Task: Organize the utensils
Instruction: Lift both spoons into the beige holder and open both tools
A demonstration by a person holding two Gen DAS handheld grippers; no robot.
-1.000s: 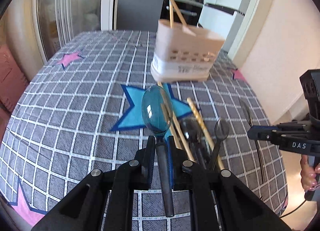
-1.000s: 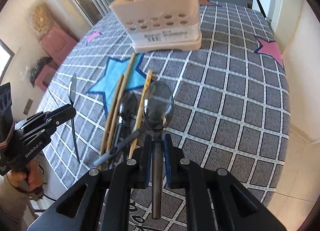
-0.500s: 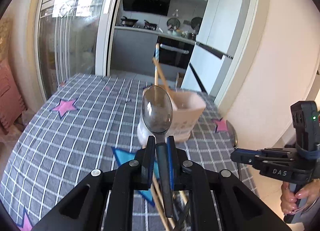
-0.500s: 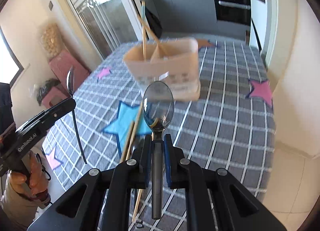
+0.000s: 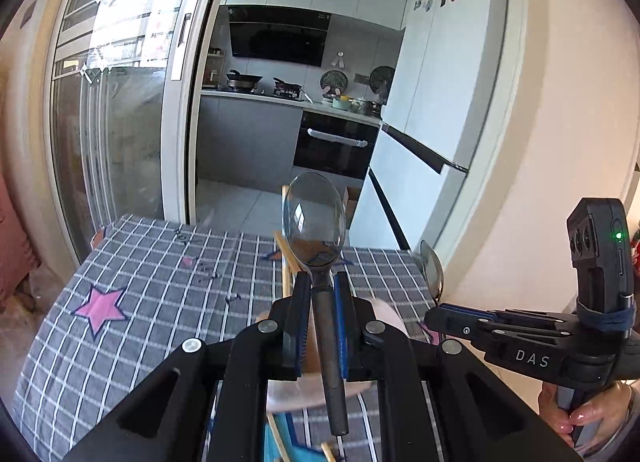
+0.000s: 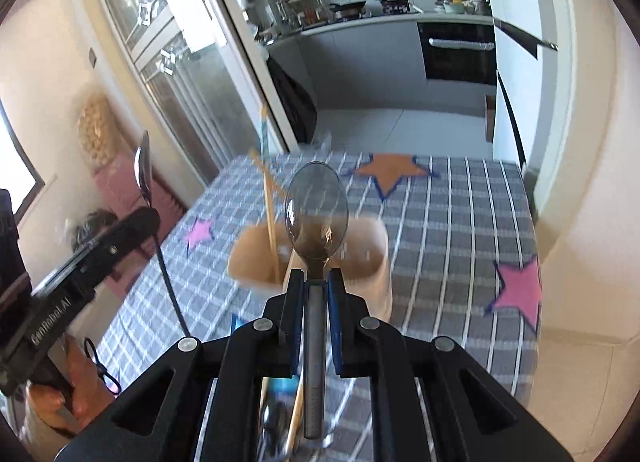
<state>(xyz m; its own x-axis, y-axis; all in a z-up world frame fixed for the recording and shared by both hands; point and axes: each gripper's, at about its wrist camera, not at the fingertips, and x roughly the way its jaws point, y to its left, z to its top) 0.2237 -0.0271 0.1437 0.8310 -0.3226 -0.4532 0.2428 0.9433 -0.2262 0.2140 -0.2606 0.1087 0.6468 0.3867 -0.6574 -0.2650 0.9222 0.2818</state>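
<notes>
My left gripper (image 5: 320,286) is shut on a dark-handled spoon (image 5: 314,218), bowl pointing up and away. Behind its fingers the beige utensil holder (image 5: 386,316) is mostly hidden, with chopsticks (image 5: 285,262) standing in it. My right gripper (image 6: 316,282) is shut on a steel spoon (image 6: 318,214) just above the holder (image 6: 374,262), which has chopsticks (image 6: 270,222) in its left compartment. Each view shows the other gripper: the right one (image 5: 434,320) with its spoon (image 5: 432,270), the left one (image 6: 140,222) with its spoon (image 6: 143,170).
The table wears a grey checked cloth (image 5: 168,294) with pink, blue and orange stars. Loose chopsticks and utensils (image 6: 280,418) lie blurred below the right gripper's fingers. A white wall (image 5: 532,182) stands close on the right, and a glass sliding door (image 5: 120,122) on the left.
Both grippers have risen with their spoons and tipped upward. The holder has gone from far ahead to just behind the fingertips. The loose utensils on the cloth have slid down under the grippers.
</notes>
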